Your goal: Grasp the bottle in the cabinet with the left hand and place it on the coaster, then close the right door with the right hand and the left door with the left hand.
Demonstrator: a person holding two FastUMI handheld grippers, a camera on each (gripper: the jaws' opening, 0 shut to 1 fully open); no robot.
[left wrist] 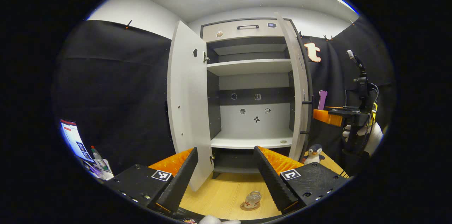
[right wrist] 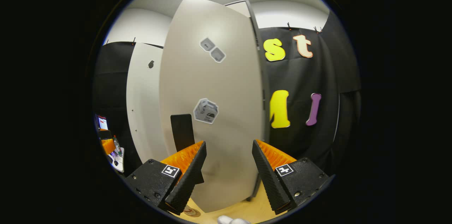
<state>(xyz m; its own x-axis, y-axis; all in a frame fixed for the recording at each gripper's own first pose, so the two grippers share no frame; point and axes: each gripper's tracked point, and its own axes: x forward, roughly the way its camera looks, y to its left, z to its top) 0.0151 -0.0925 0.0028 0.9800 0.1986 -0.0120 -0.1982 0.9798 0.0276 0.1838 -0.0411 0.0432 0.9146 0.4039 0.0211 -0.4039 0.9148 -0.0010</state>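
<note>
My left gripper (left wrist: 224,174) hangs back from the cabinet (left wrist: 247,86) with its jaws spread wide and nothing between them. The bottle (left wrist: 253,199) already stands on the coaster (left wrist: 247,207), out on the pale wood-grain bench (left wrist: 226,195) in front of the cabinet, so I judge the placing done and both doors left to close. My right gripper (right wrist: 229,167) is also wide open and empty, facing the outer face of the right door (right wrist: 212,111), very near it; I cannot tell whether a finger touches the panel.

The risks as I see them: the right door is a smooth, flat, matte panel, so a push with ribbed fingers may slip sideways instead of swinging it. The small clear bottle, rounded and light-looking, stands in front of the cabinet's foot, between its two doors. The left door (left wrist: 187,111) stands wide open, and a careless low sweep of the left gripper toward it could knock the bottle off its thin round coaster. A toy penguin (left wrist: 313,153) stands beside the right door's lower edge and could be brushed. The cabinet's shelves are plain light boards with a dark back band.
</note>
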